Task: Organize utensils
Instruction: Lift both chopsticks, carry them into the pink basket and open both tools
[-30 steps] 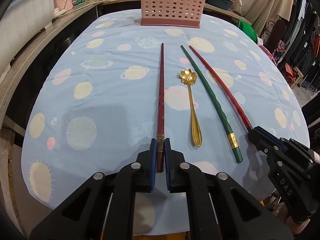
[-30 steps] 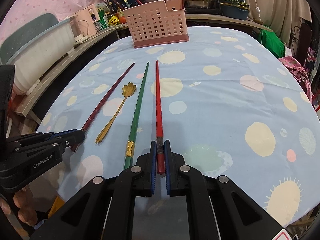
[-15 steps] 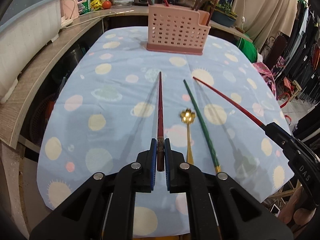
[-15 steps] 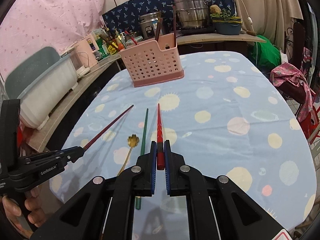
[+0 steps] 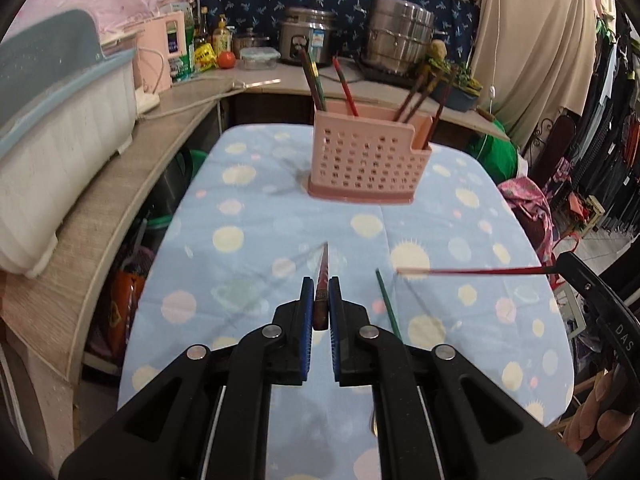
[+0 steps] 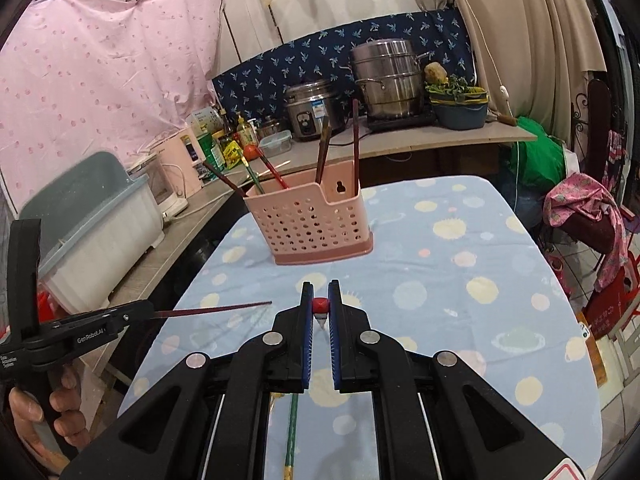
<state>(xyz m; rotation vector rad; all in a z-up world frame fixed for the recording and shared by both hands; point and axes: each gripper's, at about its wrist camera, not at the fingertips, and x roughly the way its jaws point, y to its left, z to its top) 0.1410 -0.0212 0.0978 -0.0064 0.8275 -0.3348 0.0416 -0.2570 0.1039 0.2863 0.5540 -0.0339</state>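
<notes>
1. The dark maroon chopstick (image 5: 322, 280) is pinched at its thick end between the pressed-together blue pads of the left gripper (image 5: 321, 300). Its long axis runs forward, away from the camera, and its thin tip points toward the pink perforated plastic utensil basket (image 5: 368, 160). In the right wrist view this same chopstick (image 6: 212, 309) lies nearly level and points to the right, above the table.
2. The bright red chopstick (image 6: 319, 307) is clamped by the right gripper (image 6: 320, 304), whose jaws are closed on it. From that camera it is seen almost end-on: a round red butt with the thin tip showing just below it. In the left wrist view it (image 5: 472, 270) stretches level, the tip pointing left, over the cloth.
3. The dark green chopstick (image 5: 387, 304) lies flat on the light blue tablecloth with pale round spots (image 5: 256, 208), its thin tip pointing toward the basket; in the right wrist view a gold band shows near its thick end (image 6: 291, 432).
4. The basket stands upright at the far part of the table and holds several chopsticks, which lean in different directions.
5. Bare fingers (image 6: 60, 400) grip the handle of the left gripper.
</notes>
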